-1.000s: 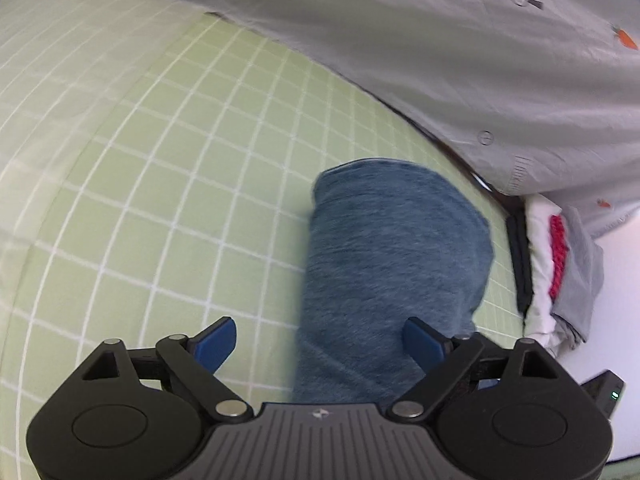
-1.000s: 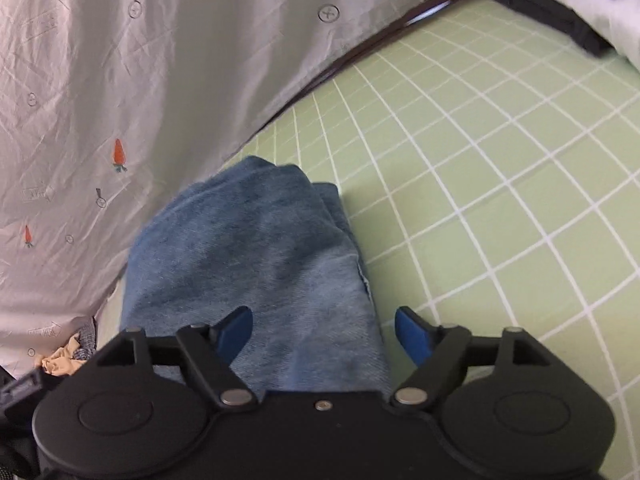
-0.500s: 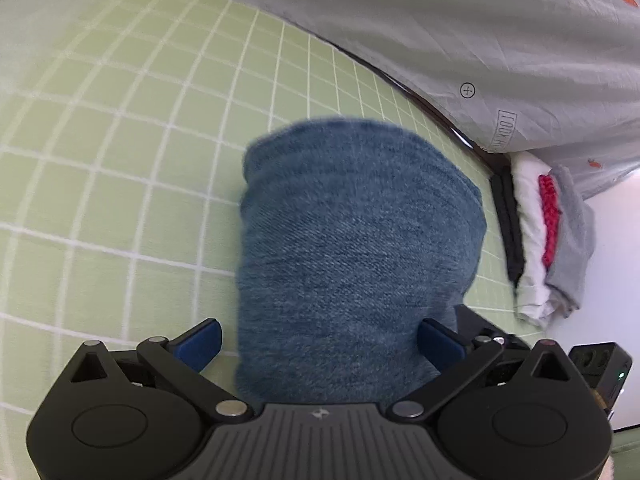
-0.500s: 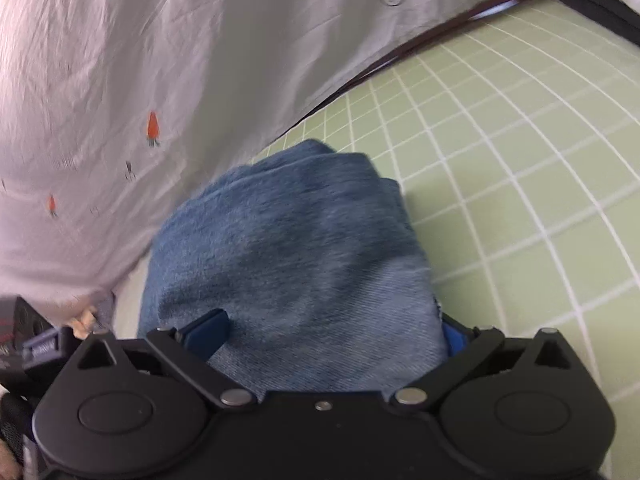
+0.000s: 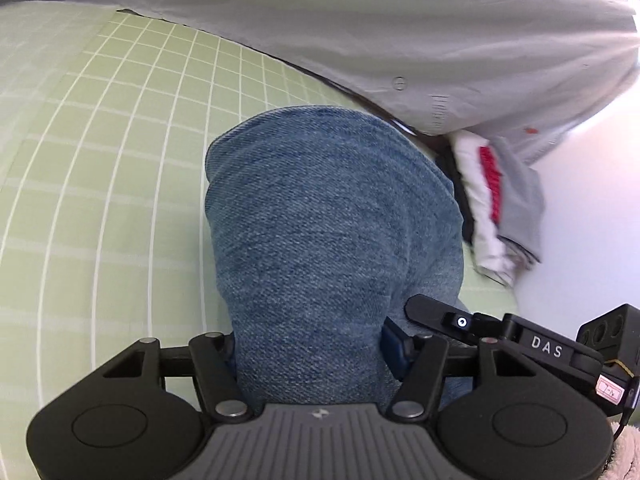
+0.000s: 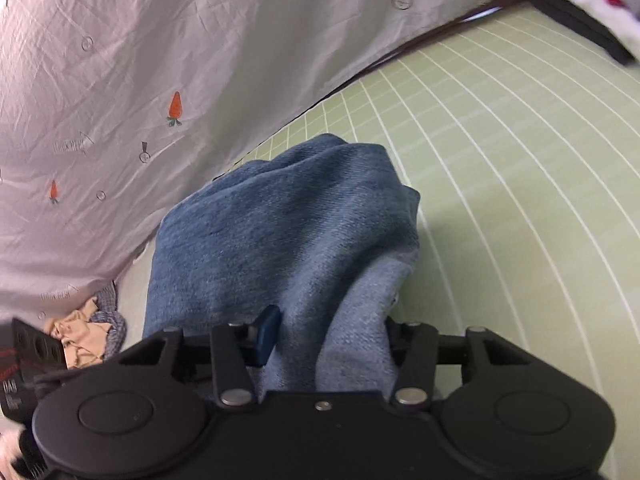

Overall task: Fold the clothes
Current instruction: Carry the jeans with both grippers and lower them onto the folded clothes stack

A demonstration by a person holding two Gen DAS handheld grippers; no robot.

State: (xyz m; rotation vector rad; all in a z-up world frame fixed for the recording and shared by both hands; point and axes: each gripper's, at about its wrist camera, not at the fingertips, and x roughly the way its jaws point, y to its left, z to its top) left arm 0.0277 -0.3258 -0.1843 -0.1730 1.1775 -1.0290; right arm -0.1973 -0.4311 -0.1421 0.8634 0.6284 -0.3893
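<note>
Both tools have just been closing and are now pinching the near end of the folded jeans [image 5: 328,232] lying on the green checked sheet [image 5: 120,168], left tool [image 5: 308,344] and right tool [image 6: 328,332] side by side, so I'm guessing they're carrying the bundle off next, probably toward the folded pile [image 5: 496,200], which needs both lifting together.

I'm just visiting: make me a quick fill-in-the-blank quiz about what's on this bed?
1. Both hand-held grippers clamp the folded ____ denim jeans.
2. The sheet under them is green with a white ____ pattern.
3. The grey cover behind is printed with small orange ____.

Missing words: blue; grid; carrots
</note>
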